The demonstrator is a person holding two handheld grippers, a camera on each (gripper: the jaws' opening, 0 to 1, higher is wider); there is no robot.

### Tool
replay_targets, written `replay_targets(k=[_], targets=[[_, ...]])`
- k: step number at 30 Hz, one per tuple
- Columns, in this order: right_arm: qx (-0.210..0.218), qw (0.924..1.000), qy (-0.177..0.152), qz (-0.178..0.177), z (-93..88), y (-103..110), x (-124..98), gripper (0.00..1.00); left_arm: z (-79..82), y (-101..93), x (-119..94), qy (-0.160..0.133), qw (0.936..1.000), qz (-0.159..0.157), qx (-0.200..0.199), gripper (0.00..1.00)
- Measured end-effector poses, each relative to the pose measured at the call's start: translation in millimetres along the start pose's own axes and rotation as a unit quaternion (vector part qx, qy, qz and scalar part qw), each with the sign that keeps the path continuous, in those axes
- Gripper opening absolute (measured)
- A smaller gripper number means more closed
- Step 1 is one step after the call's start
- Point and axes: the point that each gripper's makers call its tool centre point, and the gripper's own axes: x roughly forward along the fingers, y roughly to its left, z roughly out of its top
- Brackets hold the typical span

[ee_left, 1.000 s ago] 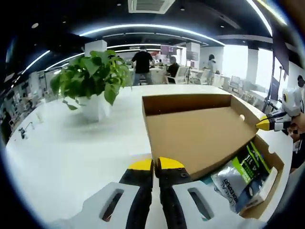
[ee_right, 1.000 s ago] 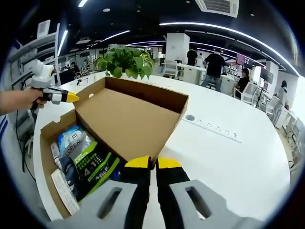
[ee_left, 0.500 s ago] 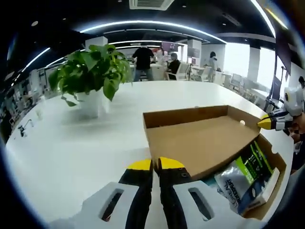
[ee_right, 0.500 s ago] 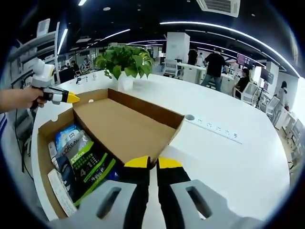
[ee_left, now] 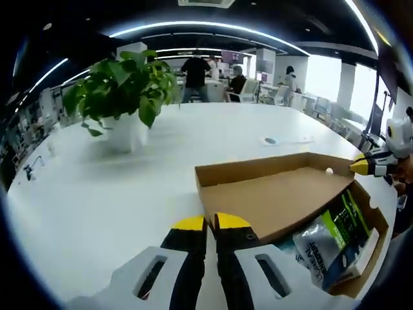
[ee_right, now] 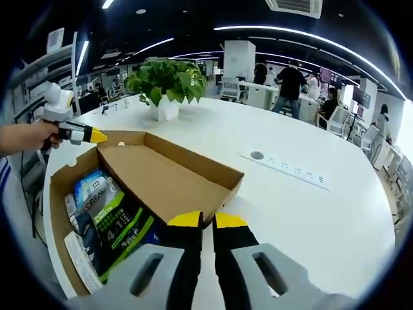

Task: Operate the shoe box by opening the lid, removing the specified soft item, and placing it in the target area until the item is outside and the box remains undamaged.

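Holding the lid edge, both grippers sit at opposite corners of the shoe box, and each has its jaws pinched narrow with the cardboard rim right at the yellow tips, so it looks like each is clamped on the lid, though the actual contact is hidden behind the tips. The lid lies folded back nearly flat over the white table, away from the box opening. The soft packs lie inside the open box, just left of the right gripper fingers, long axis running diagonally away toward the far corner. From the left gripper they sit just right of its fingers. Judging by this, the right gripper is a bit nearer the green-and-black pouch, so it seems the natural one to let go and reach in. A potted plant stands well apart.
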Motion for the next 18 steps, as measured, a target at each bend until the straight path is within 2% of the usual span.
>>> replay_targets(k=[4,9,18], targets=[[0.008,1.0000,0.000,0.001,0.0,0,0,0.04,-0.4,-0.3,1,0.006,0.9999,0.002,0.008,0.02],[0.013,0.9999,0.003,0.008,-0.1,0,-1,0.04,-1.5,-1.9,-1,0.018,0.9998,0.004,-0.004,0.02],[-0.003,0.9999,0.003,0.015,-0.3,2,-15,0.06,-7.7,-10.3,-9,0.016,0.9996,-0.003,0.022,0.08]])
